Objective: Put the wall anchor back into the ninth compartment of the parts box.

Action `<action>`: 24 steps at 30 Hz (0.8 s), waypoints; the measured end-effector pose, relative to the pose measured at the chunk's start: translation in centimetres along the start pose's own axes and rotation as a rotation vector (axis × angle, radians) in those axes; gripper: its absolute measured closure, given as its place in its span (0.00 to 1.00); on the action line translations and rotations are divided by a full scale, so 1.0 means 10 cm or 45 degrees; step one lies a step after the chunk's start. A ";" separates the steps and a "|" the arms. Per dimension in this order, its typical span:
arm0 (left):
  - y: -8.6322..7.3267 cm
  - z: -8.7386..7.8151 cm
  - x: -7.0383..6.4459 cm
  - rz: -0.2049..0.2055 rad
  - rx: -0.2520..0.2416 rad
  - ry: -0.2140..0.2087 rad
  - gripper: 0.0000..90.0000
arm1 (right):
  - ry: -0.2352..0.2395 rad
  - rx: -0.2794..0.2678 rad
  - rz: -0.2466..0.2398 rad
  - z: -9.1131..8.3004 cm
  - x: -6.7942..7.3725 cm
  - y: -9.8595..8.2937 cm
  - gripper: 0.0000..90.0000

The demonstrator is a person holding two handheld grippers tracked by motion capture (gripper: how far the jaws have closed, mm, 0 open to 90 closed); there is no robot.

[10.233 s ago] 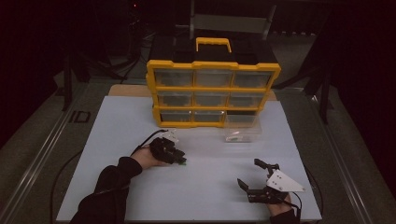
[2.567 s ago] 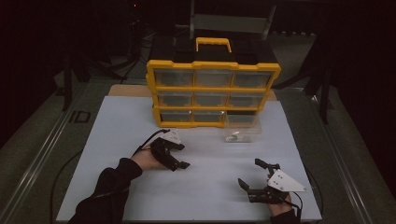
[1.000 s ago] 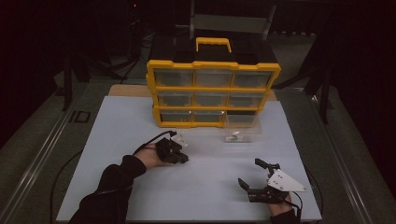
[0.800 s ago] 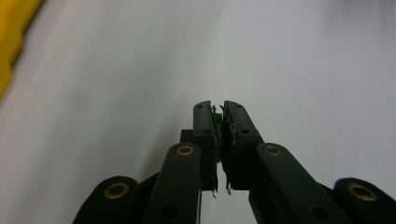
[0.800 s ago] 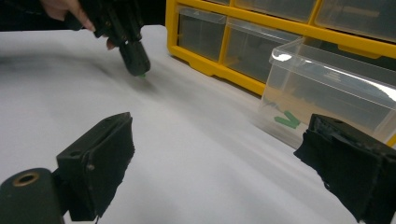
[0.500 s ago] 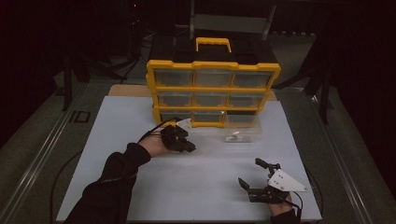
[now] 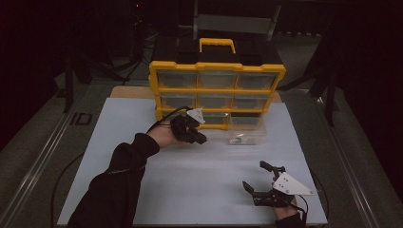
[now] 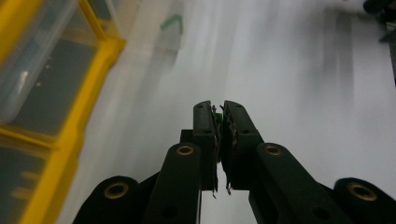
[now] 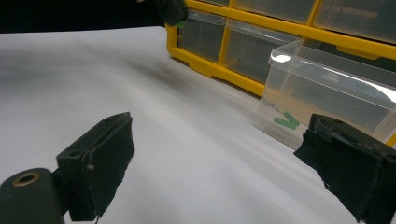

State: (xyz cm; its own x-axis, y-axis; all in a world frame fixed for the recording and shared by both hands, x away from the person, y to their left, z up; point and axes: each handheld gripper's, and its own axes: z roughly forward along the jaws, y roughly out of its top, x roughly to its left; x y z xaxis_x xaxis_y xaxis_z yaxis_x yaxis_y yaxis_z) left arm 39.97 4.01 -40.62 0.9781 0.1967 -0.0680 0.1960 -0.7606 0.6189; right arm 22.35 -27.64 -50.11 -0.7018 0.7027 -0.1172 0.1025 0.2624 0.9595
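Observation:
A yellow organizer (image 7: pixel 217 90) with clear drawers stands at the back of the table. One clear drawer (image 7: pixel 244 135) is out and rests on the white mat in front of it, with a green piece (image 7: pixel 238 140) inside. My left gripper (image 7: pixel 202 140) hovers just left of that drawer, near the organizer's bottom row. Its jaws are shut on a small green thing (image 8: pixel 216 111), of which I see just a sliver. My right gripper (image 7: pixel 255 175) rests open near the front right, nothing between its jaws (image 9: pixel 219 154). It faces the drawer (image 9: pixel 327 88) and its green piece (image 9: pixel 286 121).
The white mat (image 7: pixel 142 142) covers the tabletop; its left half and middle are bare. A metal rail (image 7: pixel 38 161) runs along the table's left side. The organizer's yellow frame (image 8: pixel 70 116) lies close on the left in the left gripper view.
My left gripper has moved forward and to the right, from the mat's middle left up to the organizer's bottom row beside the clear drawer. The right gripper has stayed put.

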 end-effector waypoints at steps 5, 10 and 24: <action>0.18 -0.07 0.05 0.004 -0.028 0.003 0.95 | 0.000 0.002 0.001 0.00 0.00 0.00 0.10; 0.35 -0.08 0.10 0.001 -0.070 -0.009 0.95 | 0.001 0.003 0.004 0.00 0.00 0.00 0.10; 0.82 0.12 0.15 0.038 -0.107 -0.039 0.95 | 0.000 -0.001 0.005 -0.01 -0.01 0.00 0.10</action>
State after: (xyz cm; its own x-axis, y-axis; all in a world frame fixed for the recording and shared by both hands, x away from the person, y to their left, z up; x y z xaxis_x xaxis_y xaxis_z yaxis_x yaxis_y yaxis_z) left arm 43.08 -2.65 -36.56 0.9853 0.1549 -0.0718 0.1617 -0.7110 0.6844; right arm 22.32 -27.76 -50.04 -0.7016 0.7035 -0.1135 0.1044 0.2590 0.9602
